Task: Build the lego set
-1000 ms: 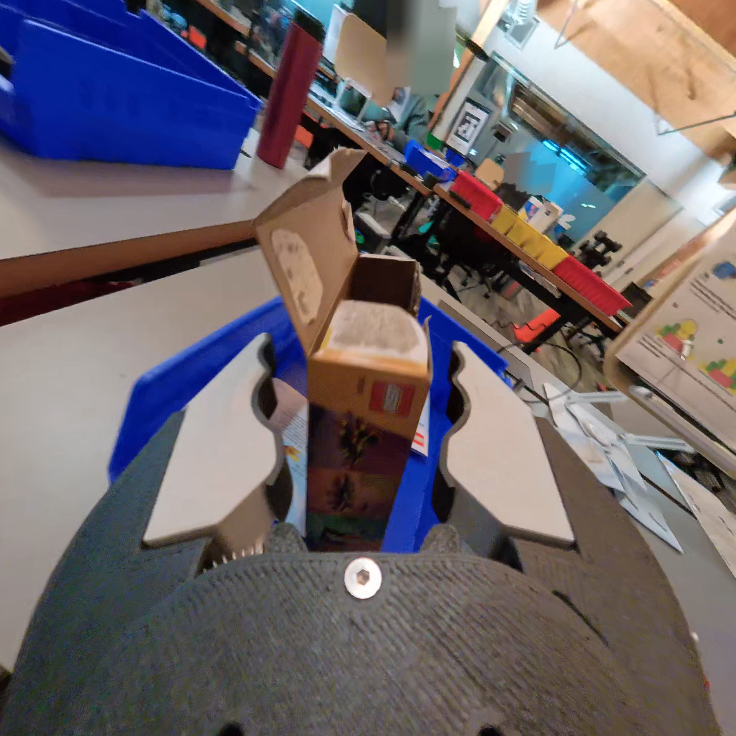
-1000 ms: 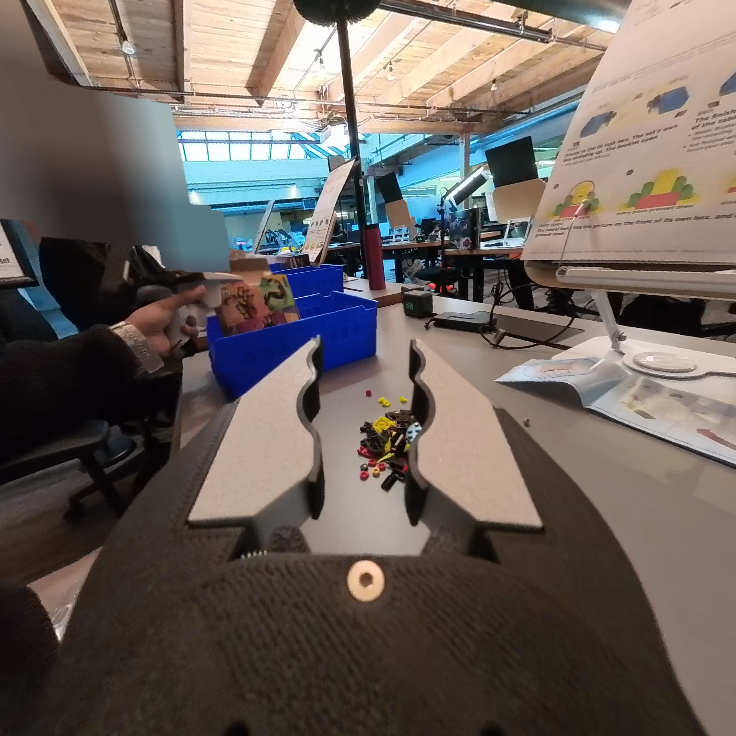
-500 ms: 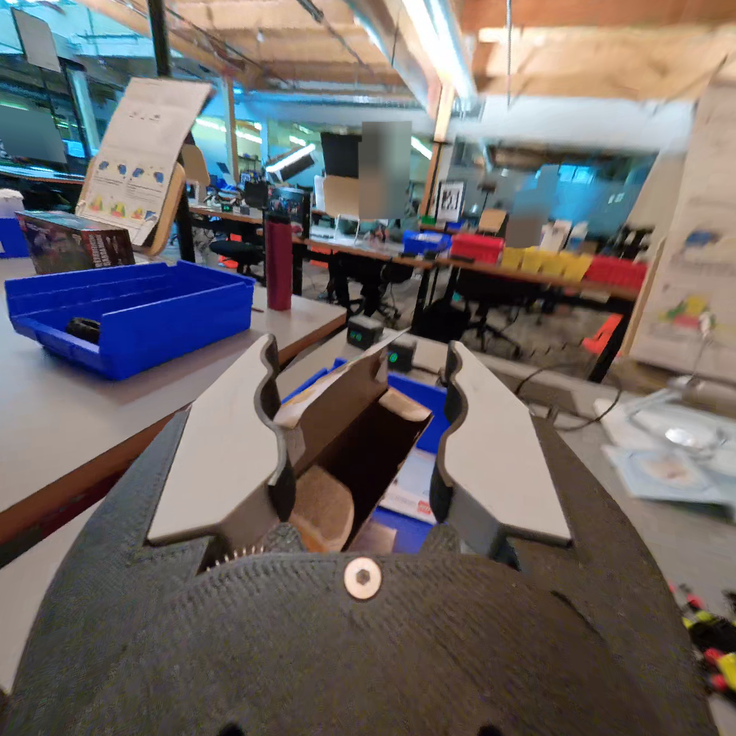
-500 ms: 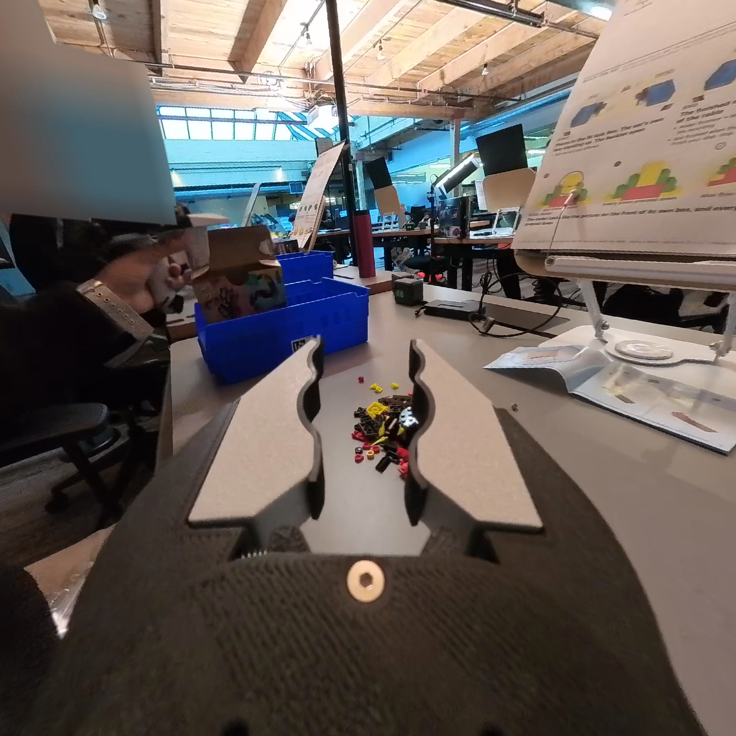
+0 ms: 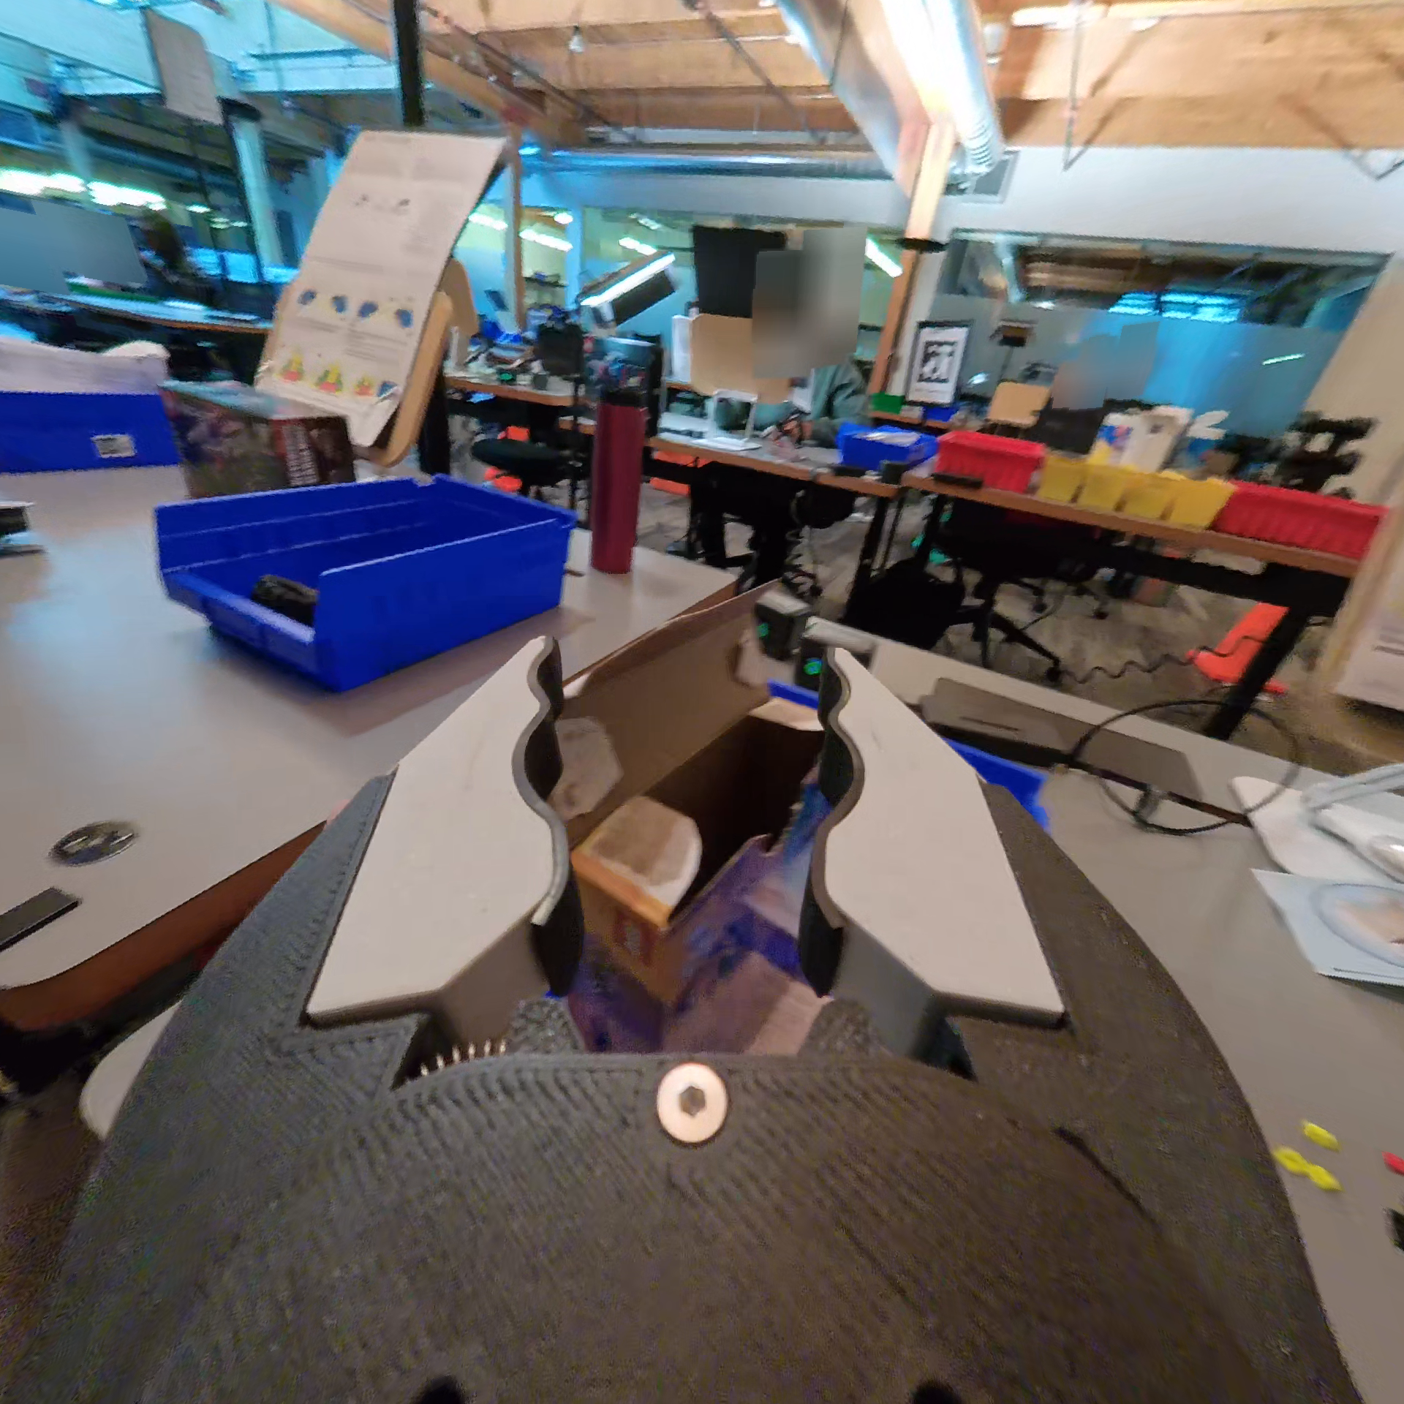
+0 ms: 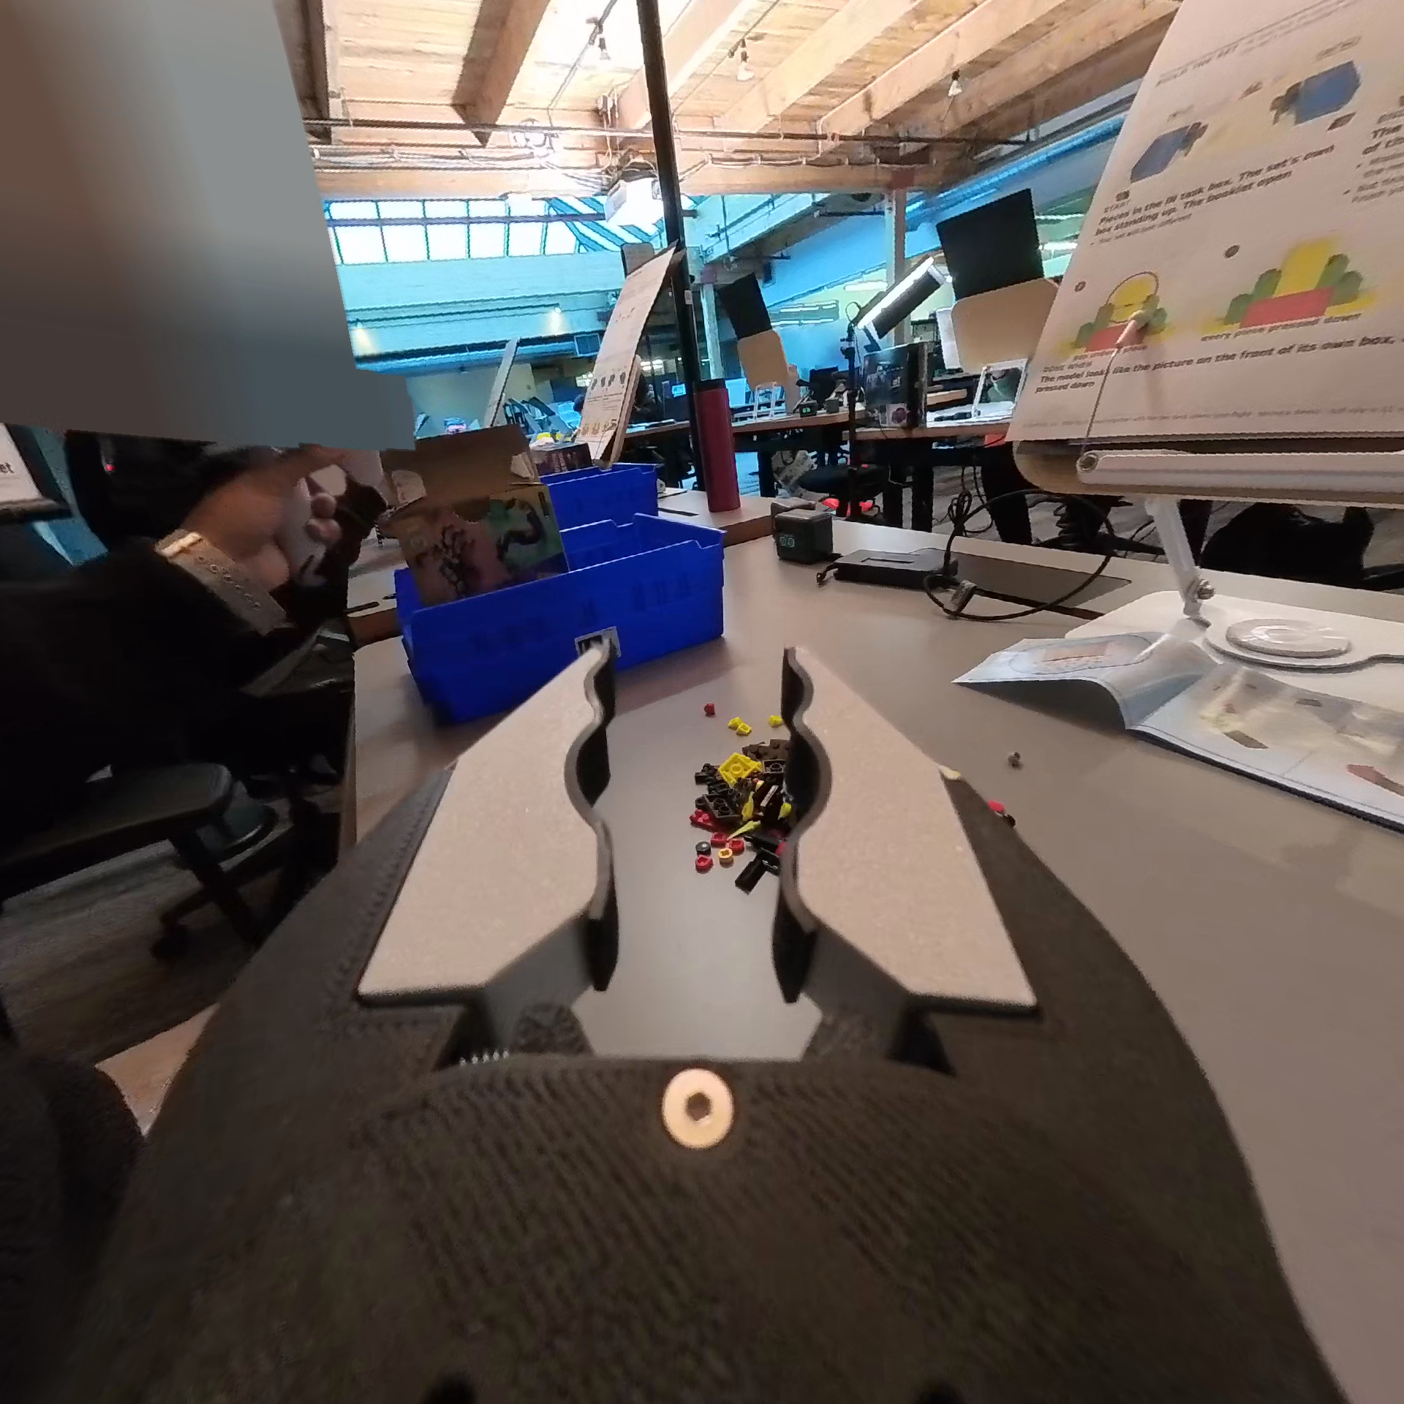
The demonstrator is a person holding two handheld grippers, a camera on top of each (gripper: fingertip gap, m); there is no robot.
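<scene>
Grey tabletop [image 6: 1139, 874]: small black-red-yellow lego pieces [image 6: 741, 798].

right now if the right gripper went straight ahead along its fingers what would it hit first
Probably the pile of small lego pieces on the table, just beyond the open right gripper; depth is unclear.

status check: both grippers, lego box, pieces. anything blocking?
Left gripper open astride opened cardboard lego box in blue plastic bin. Right gripper open, empty, over loose black, yellow, red lego pieces on grey table. Nothing blocking.
</scene>
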